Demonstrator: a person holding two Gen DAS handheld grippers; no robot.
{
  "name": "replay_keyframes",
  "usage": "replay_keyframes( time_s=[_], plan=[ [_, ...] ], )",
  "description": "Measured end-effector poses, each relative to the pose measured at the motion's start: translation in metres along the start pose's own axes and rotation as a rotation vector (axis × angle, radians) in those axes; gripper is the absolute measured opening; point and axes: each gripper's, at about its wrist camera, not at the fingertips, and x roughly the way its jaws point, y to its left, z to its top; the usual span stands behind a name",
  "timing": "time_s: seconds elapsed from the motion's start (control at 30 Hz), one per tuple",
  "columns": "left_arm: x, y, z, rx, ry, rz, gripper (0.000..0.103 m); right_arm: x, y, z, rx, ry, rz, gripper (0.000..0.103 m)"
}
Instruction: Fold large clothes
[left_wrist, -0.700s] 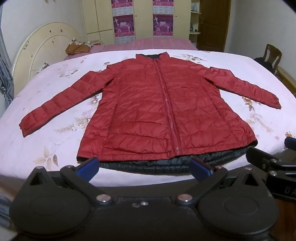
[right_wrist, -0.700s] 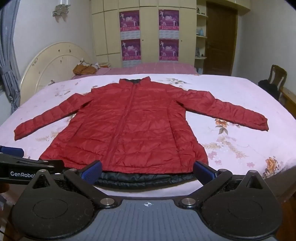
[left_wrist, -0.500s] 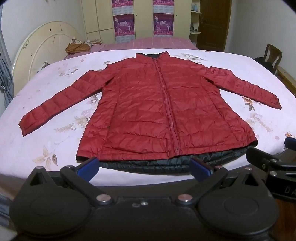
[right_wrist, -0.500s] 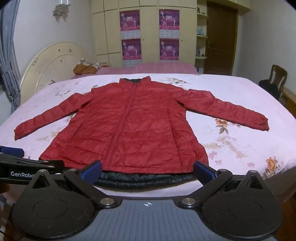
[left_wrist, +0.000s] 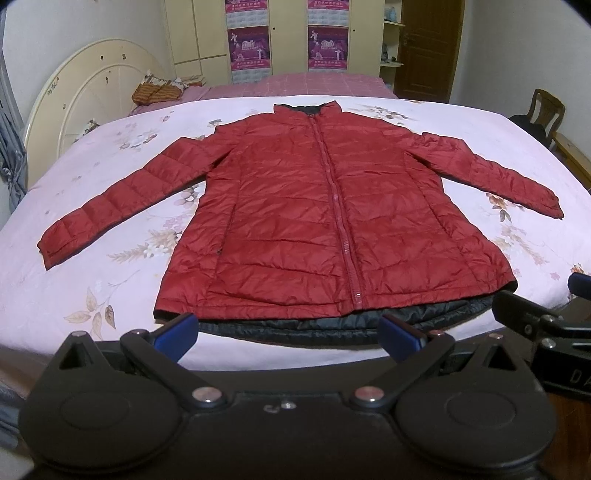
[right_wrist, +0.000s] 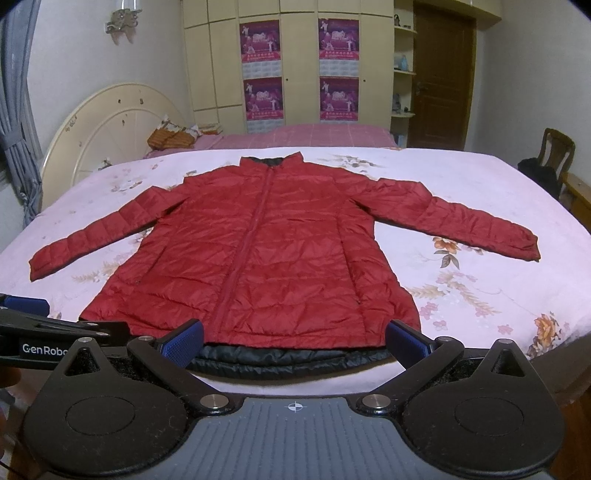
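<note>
A red jacket (left_wrist: 332, 221) lay flat and zipped on the bed (left_wrist: 92, 288), sleeves spread wide, its dark lining showing at the near hem. The left claw (left_wrist: 286, 334) and right claw (right_wrist: 295, 341) hung just short of that hem, both spread apart and gripping nothing.

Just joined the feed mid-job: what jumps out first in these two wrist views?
The red puffer jacket dominates, spread flat and zipped on the floral pink bedspread, sleeves out to both sides, dark lining showing below its near hem. Both grippers, left gripper and right gripper, sit open just short of that hem, holding nothing.
</note>
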Motion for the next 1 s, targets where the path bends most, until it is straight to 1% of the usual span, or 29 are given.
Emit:
replay_keyframes(
  time_s=[0.3,0.5,0.53,0.63,0.73,0.8,0.9,0.97,1.0],
  plan=[
    [0.001,-0.002,-0.001,-0.004,-0.005,-0.002,0.103,0.001,0.001,0.000,0.000,0.001,0.000,0.103],
    [0.007,0.004,0.000,-0.008,-0.006,-0.001,0.103,0.005,0.005,0.002,0.001,0.002,0.000,0.103],
    [0.007,0.010,0.001,-0.016,-0.014,-0.003,0.103,0.005,0.006,0.001,0.001,0.002,0.001,0.103],
    [0.008,0.012,0.002,-0.018,-0.027,-0.003,0.103,0.009,0.011,0.004,0.001,0.005,-0.006,0.103],
    [0.009,0.018,0.007,-0.044,-0.066,-0.032,0.103,0.011,0.012,0.005,0.005,0.006,-0.007,0.103],
    [0.011,0.020,0.011,-0.052,-0.076,-0.041,0.103,0.013,0.012,0.006,0.008,0.008,-0.007,0.103],
    [0.015,0.022,0.015,-0.038,-0.039,-0.029,0.103,0.016,0.012,0.009,0.010,0.010,-0.011,0.103],
    [0.018,0.024,0.019,-0.030,-0.033,-0.020,0.103,0.019,0.011,0.011,0.014,0.010,-0.014,0.103],
    [0.020,0.025,0.020,-0.016,-0.023,-0.003,0.103,0.021,0.010,0.013,0.017,0.010,-0.016,0.103]
  ],
)
